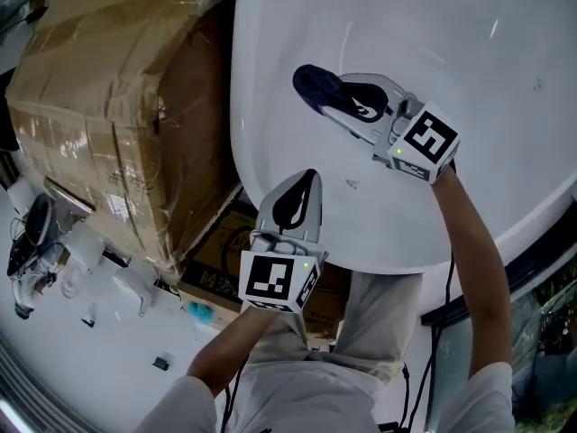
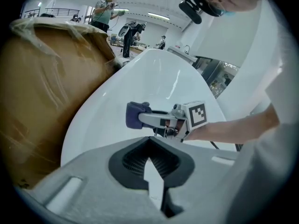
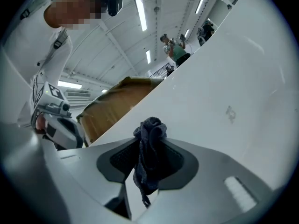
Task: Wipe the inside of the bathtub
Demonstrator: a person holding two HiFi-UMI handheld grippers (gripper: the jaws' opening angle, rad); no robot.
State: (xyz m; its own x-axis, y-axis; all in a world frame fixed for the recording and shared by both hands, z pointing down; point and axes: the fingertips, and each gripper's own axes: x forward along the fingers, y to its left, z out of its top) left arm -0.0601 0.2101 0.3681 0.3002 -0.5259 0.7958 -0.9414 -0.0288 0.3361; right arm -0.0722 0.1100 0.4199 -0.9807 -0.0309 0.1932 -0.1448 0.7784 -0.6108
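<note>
Head view: a white bathtub (image 1: 424,34) fills the upper right, with a large cardboard box (image 1: 99,97) wrapped in clear film just beside its left rim. The right gripper (image 1: 326,93) reaches over the basin, pinching a dark blue cloth (image 1: 311,83) above the tub's inner surface; whether cloth and tub touch cannot be told. The left gripper (image 1: 306,183) hangs over the near rim, pointing into the tub, its jaws pressed together on nothing.

Left gripper view: the dark pads meet at their tips with nothing between them. Beyond them the right gripper (image 2: 142,117) stretches across the tub's white interior (image 2: 154,78), the bunched cloth (image 2: 133,115) at its end. The wrapped box (image 2: 42,92) rises at left, and people (image 2: 105,10) stand in a lit hall far behind.

Right gripper view: the jaws are clamped on the cloth (image 3: 150,146), which bulges above the pads and trails a loose end below. The tub's smooth wall (image 3: 233,73) slopes across the right side, the box (image 3: 117,101) shows past its rim, and the left gripper (image 3: 65,129) sits at the left edge
</note>
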